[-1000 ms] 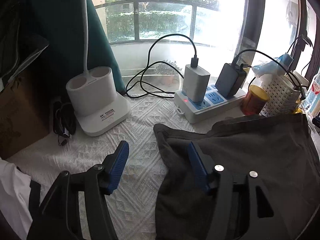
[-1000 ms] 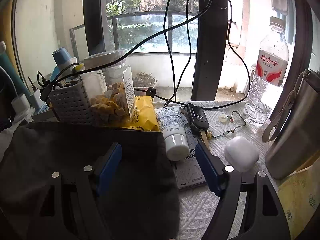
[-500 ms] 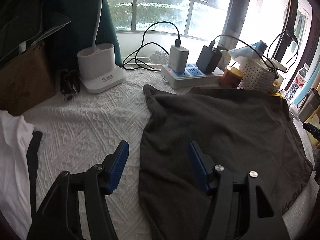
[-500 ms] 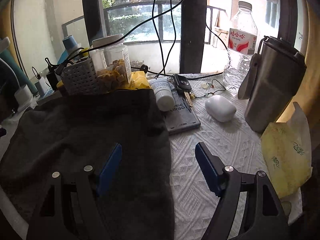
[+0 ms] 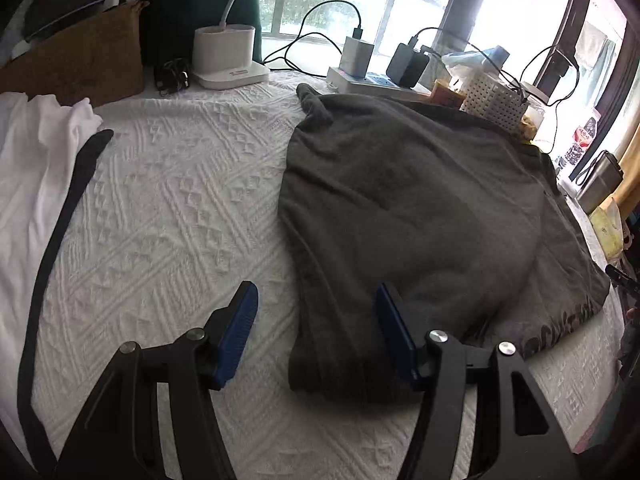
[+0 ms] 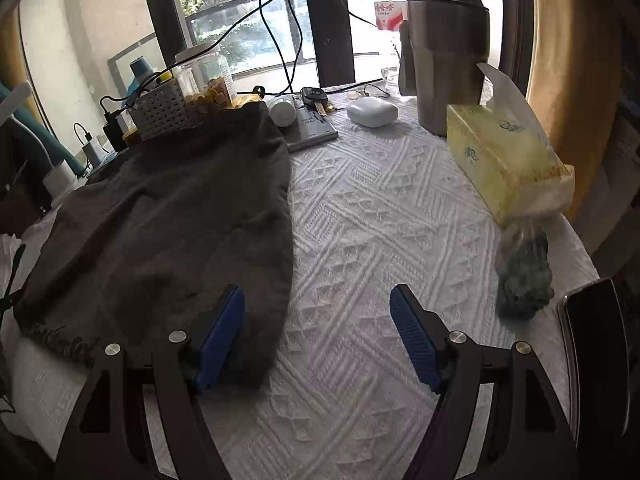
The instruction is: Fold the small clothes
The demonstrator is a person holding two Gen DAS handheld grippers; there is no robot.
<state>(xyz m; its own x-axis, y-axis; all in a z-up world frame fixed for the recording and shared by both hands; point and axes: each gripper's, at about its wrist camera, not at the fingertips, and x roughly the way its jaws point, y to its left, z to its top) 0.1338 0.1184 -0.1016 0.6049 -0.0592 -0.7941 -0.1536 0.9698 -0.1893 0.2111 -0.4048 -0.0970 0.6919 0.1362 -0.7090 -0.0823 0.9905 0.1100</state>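
Observation:
A dark grey garment [image 5: 400, 208] lies spread flat on the white textured tablecloth [image 5: 172, 208], its printed hem toward the near right. My left gripper [image 5: 316, 320] hovers open over the garment's near left corner; the cloth edge lies below the gap and the blue pads do not press it. In the right wrist view the same garment [image 6: 172, 232] fills the left half. My right gripper [image 6: 316, 320] is open wide, its left finger [image 6: 220, 332] over the garment's right edge and its right finger over bare tablecloth [image 6: 380, 220]. Neither gripper holds anything.
A white garment with a black strap [image 5: 36, 168] lies at the far left. Along the window stand a lamp base [image 5: 224, 56], power strip [image 5: 360, 80] and white basket [image 5: 492, 96]. On the right are a steel tumbler [image 6: 448, 52], tissue box [image 6: 504, 160], book [image 6: 312, 128] and phone [image 6: 596, 352].
Both grippers have drawn back from the window clutter toward the table's near edge and dipped a little. Much more of the garment shows now. The jaws have kept their width.

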